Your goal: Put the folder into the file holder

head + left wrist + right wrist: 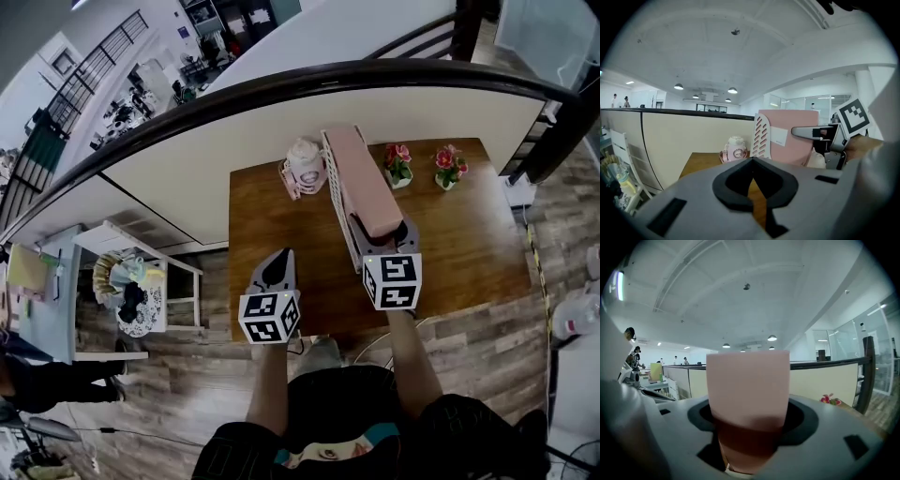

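Pink folder [364,183] standing in white file holder [339,197], right gripper [380,227] released around it, left gripper [284,257] clenched.

Pink jug [306,161], 2 flower pots [397,165] [448,167], wooden table [469,253]

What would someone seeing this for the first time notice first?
The pink folder stands on edge in the white file holder at the middle of the wooden table, with the right gripper open around its near end. Beside its far end sit a pink bottle on the left and two small flower pots on the right.
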Action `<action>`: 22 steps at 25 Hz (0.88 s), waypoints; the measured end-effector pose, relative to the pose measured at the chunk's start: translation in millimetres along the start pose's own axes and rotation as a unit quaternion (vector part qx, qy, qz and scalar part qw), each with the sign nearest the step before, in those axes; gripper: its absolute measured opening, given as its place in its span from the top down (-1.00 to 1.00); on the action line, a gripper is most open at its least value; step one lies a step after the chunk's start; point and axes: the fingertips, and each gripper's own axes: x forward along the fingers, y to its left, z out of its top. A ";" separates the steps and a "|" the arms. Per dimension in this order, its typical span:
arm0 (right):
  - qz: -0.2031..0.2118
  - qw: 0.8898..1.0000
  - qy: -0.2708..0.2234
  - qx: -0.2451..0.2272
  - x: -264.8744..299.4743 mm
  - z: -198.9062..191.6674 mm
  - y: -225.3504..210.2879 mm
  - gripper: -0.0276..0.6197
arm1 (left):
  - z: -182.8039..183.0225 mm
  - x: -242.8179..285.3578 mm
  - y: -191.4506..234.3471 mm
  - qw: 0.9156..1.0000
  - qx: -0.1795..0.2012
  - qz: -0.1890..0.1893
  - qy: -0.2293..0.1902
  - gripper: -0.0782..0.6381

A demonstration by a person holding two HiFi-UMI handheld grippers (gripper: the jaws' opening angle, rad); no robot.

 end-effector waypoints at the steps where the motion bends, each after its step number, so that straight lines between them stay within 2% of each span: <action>1: 0.003 1.000 -0.009 -0.002 -4.4 7.5 -0.1 -0.03 | 3.1 -2.6 -1.8 1.000 0.000 0.002 -0.006 0.79; 10: 0.045 0.993 -0.106 -0.021 -65.4 76.4 10.8 0.02 | 18.7 -48.8 -19.7 0.997 -0.012 0.033 -0.061 0.79; 14: 0.059 0.987 -0.142 -0.037 -99.4 95.6 20.7 0.42 | 23.8 -81.8 -24.5 0.994 -0.023 0.058 -0.094 0.79; 18: 0.090 0.984 -0.152 -0.033 -123.4 96.1 34.0 0.86 | 27.0 -113.6 -31.3 0.988 -0.028 0.084 -0.126 0.79; 22: 0.149 0.980 -0.128 -0.006 -135.5 78.6 55.9 0.91 | 28.6 -141.1 -38.7 0.983 -0.030 0.102 -0.148 0.79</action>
